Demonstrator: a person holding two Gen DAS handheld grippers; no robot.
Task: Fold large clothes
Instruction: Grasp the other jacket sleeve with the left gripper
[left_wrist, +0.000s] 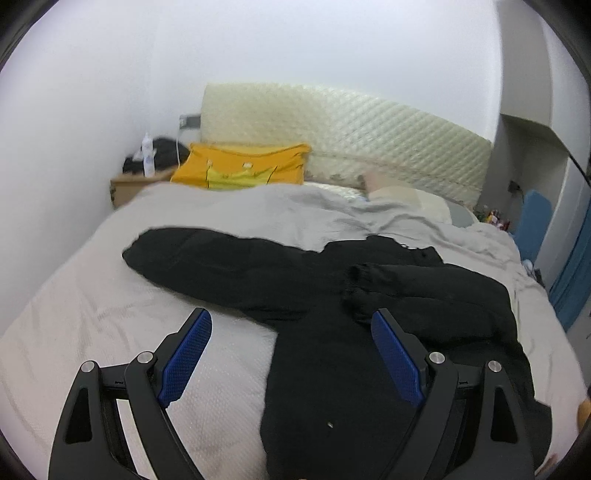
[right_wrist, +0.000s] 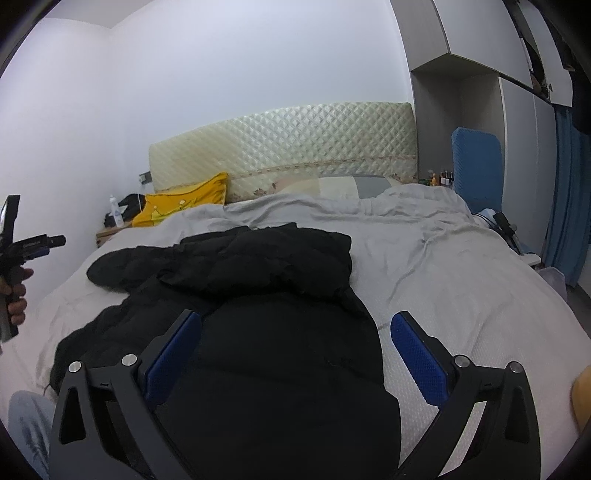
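Observation:
A black padded jacket (left_wrist: 332, 354) lies spread on the grey bed cover (left_wrist: 85, 306). One sleeve (left_wrist: 207, 258) stretches out to the left, and the other sleeve (left_wrist: 413, 291) lies folded across the body. My left gripper (left_wrist: 291, 325) hovers open over the jacket's left edge with nothing between its blue pads. In the right wrist view the jacket (right_wrist: 280, 350) fills the foreground. My right gripper (right_wrist: 295, 321) stands wide open above it, its pads clear of the cloth. A hand (right_wrist: 16, 295) grips the left tool's handle at the far left edge.
A yellow pillow (left_wrist: 240, 166) leans on the quilted headboard (left_wrist: 369, 125). To the left a nightstand (left_wrist: 129, 184) carries a white bottle (left_wrist: 147, 153). A blue chair (right_wrist: 476, 166) and grey wardrobes (right_wrist: 517, 147) stand right of the bed. Bare bed cover (right_wrist: 461, 277) stretches right of the jacket.

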